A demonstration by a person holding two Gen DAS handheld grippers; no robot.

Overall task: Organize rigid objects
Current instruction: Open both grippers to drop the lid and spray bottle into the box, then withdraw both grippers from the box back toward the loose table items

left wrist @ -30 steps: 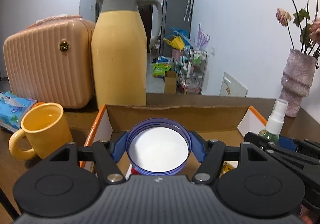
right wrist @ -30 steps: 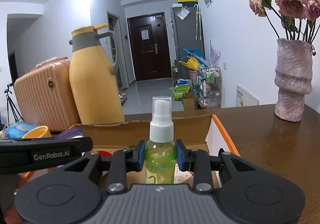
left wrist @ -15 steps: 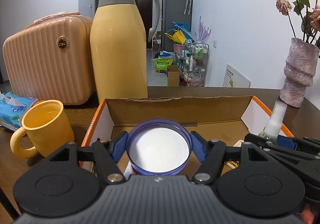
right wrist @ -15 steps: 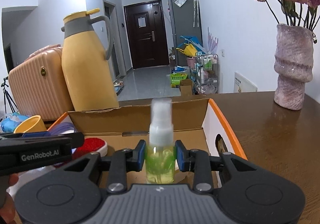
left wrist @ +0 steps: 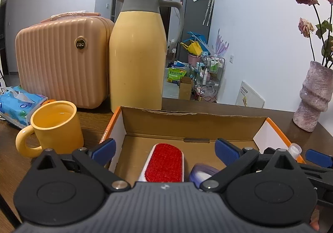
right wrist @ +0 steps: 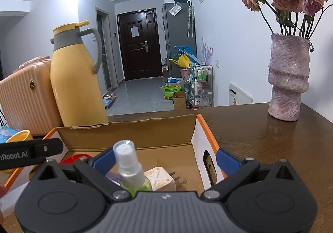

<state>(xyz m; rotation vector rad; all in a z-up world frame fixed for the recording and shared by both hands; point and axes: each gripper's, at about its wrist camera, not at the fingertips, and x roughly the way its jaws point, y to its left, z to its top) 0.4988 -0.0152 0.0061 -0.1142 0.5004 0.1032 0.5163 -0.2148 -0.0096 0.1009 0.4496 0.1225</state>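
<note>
An open cardboard box [left wrist: 193,123] with orange edges sits on the wooden table; it also shows in the right wrist view [right wrist: 129,132]. My left gripper [left wrist: 165,149] is open above it, over a red-topped brush [left wrist: 164,162] and a purple-rimmed lid [left wrist: 203,172] lying inside. My right gripper [right wrist: 165,159] is open over the box's right half. The green spray bottle [right wrist: 130,170] leans free between its jaws, beside a cream plug adapter [right wrist: 159,177]. The bottle's cap [left wrist: 294,149] shows at the right in the left wrist view.
A yellow mug [left wrist: 55,125], a yellow thermos jug [left wrist: 137,56], a pink ribbed case [left wrist: 62,60] and a blue tissue pack [left wrist: 16,104] stand left and behind the box. A pink vase with dried roses [right wrist: 288,76] stands on the table at the right.
Both grippers opened. The left one let go of the purple-rimmed lid, which now lies in the box. The right one let go of the spray bottle, which now leans inside the box.
</note>
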